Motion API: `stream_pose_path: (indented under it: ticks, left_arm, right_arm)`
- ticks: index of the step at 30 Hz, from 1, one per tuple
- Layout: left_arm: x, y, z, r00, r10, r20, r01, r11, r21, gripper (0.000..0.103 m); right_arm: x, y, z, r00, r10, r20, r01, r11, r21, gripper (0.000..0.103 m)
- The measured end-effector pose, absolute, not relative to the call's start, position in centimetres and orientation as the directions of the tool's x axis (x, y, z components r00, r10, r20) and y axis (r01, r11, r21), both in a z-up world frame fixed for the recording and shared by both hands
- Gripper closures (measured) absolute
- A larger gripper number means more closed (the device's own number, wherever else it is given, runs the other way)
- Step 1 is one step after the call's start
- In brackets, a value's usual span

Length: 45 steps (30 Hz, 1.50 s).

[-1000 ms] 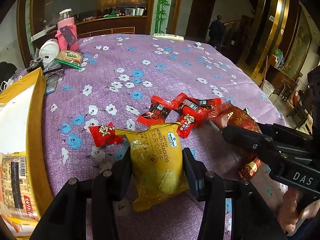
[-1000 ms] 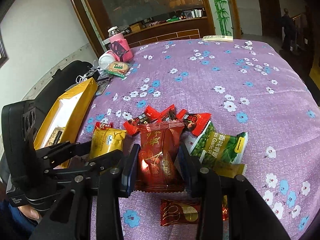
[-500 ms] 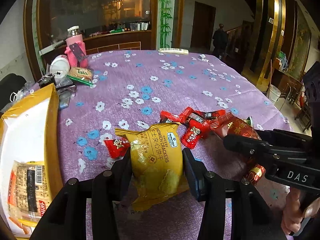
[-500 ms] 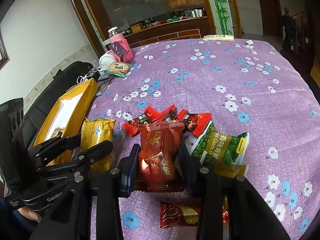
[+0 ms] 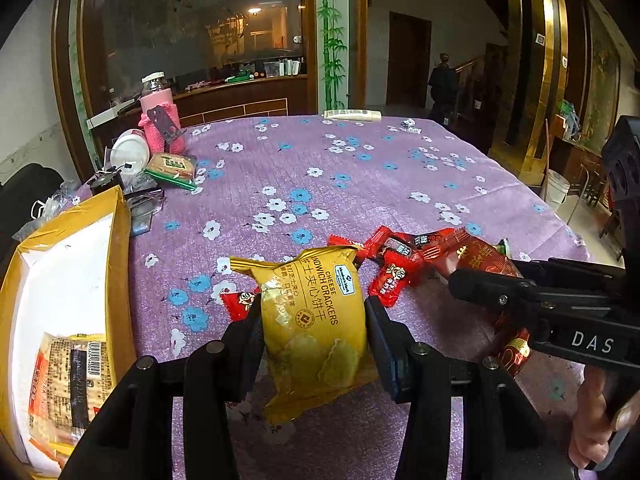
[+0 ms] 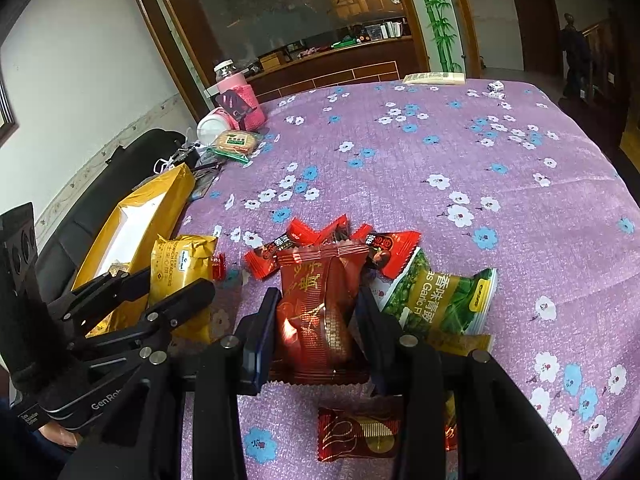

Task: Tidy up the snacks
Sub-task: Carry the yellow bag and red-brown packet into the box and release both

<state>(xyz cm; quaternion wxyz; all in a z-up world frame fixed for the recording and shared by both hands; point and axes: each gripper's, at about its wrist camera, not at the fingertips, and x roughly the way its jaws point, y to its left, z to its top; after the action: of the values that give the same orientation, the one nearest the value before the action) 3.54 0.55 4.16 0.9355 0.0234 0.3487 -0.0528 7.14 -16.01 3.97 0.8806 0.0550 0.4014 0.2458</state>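
Note:
My left gripper (image 5: 314, 320) is shut on a yellow cheese sandwich cracker pack (image 5: 314, 316) and holds it above the purple flowered tablecloth (image 5: 320, 168); it also shows in the right wrist view (image 6: 178, 268). My right gripper (image 6: 316, 312) is shut on a dark red snack pack (image 6: 316, 300), which also shows in the left wrist view (image 5: 484, 256). Small red snack packets (image 6: 316, 236) lie in a heap just beyond it. A green garlic pea pack (image 6: 440, 300) lies to its right. A yellow box (image 5: 60, 280) with a cracker pack (image 5: 64, 376) inside stands at the left.
A pink-sleeved bottle (image 5: 160, 120), a white cup (image 5: 128, 152) and a biscuit pack (image 5: 172, 166) stand at the table's far left. A red-gold packet (image 6: 356, 432) lies near the front edge. A white bar (image 5: 352, 114) lies at the far edge.
My left gripper has lifted the yellow cracker pack off the table and moved it left toward the yellow box. The right gripper stays shut on the red pack.

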Motion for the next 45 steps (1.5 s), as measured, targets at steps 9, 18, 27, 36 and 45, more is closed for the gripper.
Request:
stream_pose_path:
  ticks: [9, 18, 27, 36, 45]
  left_arm:
    - [2.8, 0.9, 5.0, 0.765, -0.079, -0.639, 0.102, 0.995, 0.0, 0.053]
    - [0.6, 3.0, 7.2, 0.788, -0.092, -0.609, 0.091, 0.995, -0.032, 0.052]
    - [-0.8, 9.1, 7.8, 0.803, -0.048, -0.594, -0.008, 0.996, -0.092, 0.052]
    - [-2.8, 17.4, 6.7, 0.787, 0.022, -0.617, -0.17, 0.968, -0.182, 0.052]
    - [-4.0, 24.8, 5.3, 0.746, 0.131, -0.653, -0.344, 0.915, -0.211, 0.052]
  right_arm:
    - [7.2, -16.7, 4.7, 0.587, 0.455, -0.67, -0.334, 0.89, 0.312, 0.066]
    - [3.9, -14.2, 6.9, 0.581, 0.497, -0.645, -0.357, 0.867, 0.347, 0.066]
    - [2.7, -7.3, 8.0, 0.527, 0.55, -0.648, -0.461, 0.825, 0.326, 0.066]
    - [1.7, 0.9, 8.3, 0.439, 0.605, -0.664, -0.578, 0.756, 0.306, 0.066]
    - [0.5, 8.9, 6.8, 0.342, 0.608, -0.717, -0.667, 0.694, 0.27, 0.066]
